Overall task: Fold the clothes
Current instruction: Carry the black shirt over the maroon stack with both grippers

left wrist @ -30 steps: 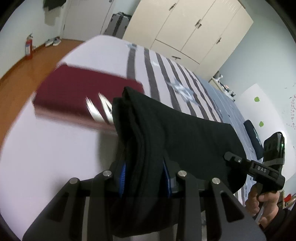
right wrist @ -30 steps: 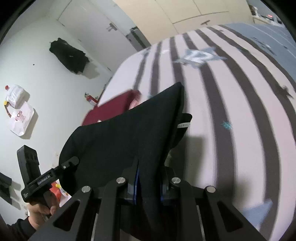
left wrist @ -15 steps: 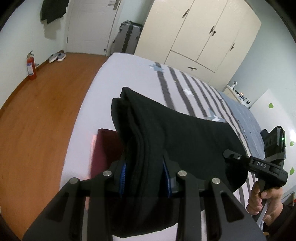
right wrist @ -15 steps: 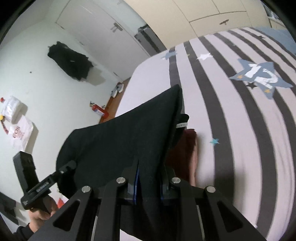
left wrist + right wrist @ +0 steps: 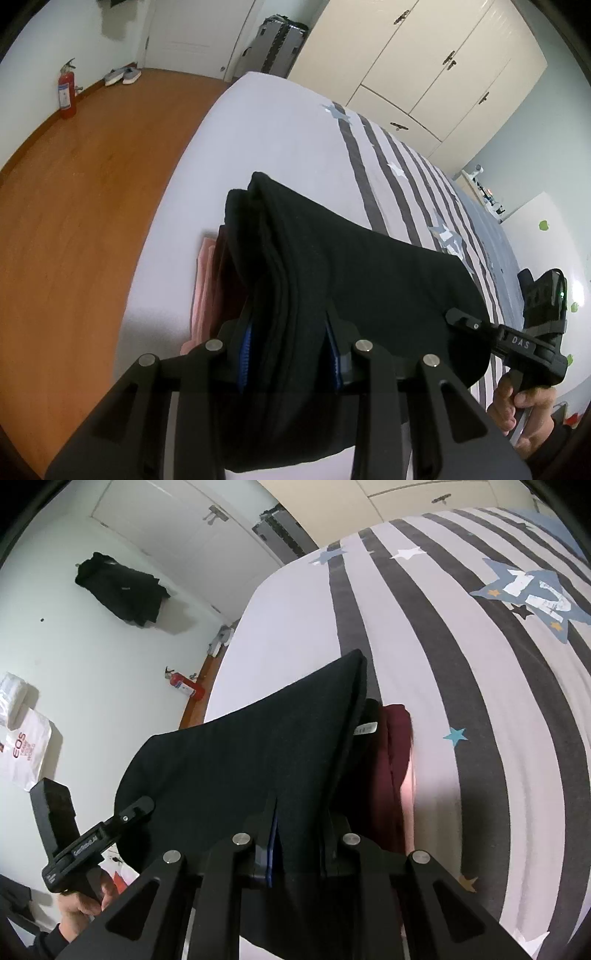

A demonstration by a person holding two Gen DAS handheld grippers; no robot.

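Black folded garment (image 5: 369,280) hung clenched between my left hand-held gripper (image 5: 291,354) and right hand-held gripper (image 5: 299,845), seemingly above the maroon pile (image 5: 395,746); next, lowering it squarely.

A red fire extinguisher (image 5: 66,90) is stood on the wooden floor (image 5: 74,206) left of the striped bed (image 5: 288,147); shoes (image 5: 122,75) are seen beyond it.

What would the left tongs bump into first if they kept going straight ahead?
Probably the dark red folded garment lying on the bed, just below the black garment that the left tongs grip; depth is hard to judge.
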